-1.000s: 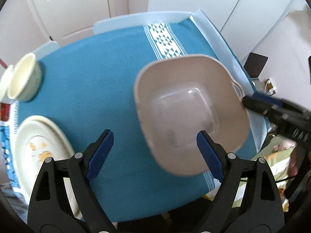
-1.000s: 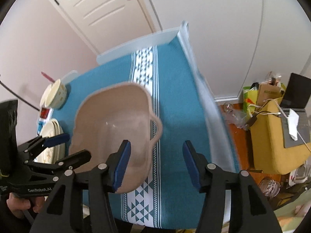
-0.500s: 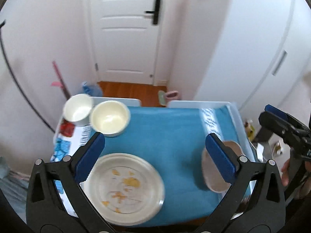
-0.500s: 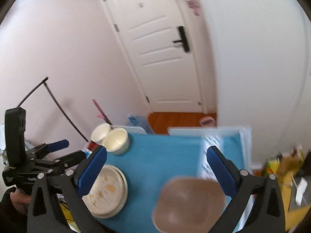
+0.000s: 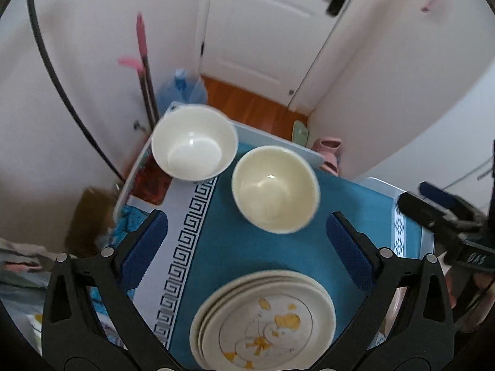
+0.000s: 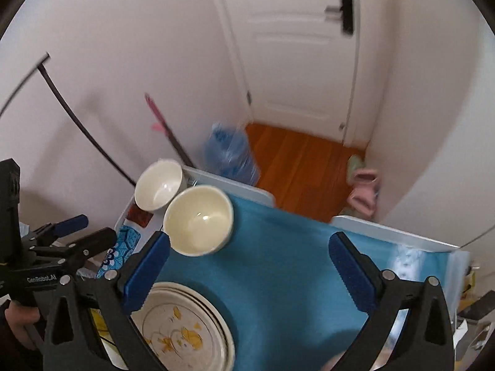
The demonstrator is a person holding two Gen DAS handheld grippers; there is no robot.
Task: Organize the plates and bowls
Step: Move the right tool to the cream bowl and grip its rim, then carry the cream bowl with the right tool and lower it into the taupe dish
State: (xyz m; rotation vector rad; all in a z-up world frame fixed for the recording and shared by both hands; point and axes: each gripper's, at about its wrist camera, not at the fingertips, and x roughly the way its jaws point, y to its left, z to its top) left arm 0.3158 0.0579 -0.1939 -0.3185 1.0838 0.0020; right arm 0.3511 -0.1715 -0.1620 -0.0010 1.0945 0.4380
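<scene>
Both tools, left tool (image 5: pixel 247 247) and right tool (image 6: pixel 249 273), are hanging spread and empty over the blue-clothed table (image 5: pixel 266 253), so grabbing the far cream round ceramic bowl (image 5: pixel 275 190) risks knocking the touching white bowl (image 5: pixel 194 143) off the far-left edge.

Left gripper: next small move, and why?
Probably lower the left gripper onto the cream bowl just ahead of it. Its jaws are wide open with nothing between them, and that bowl sits loose beside the white bowl, beyond the stack of plates. Nesting the two bowls looks like the next tidy step.
</scene>
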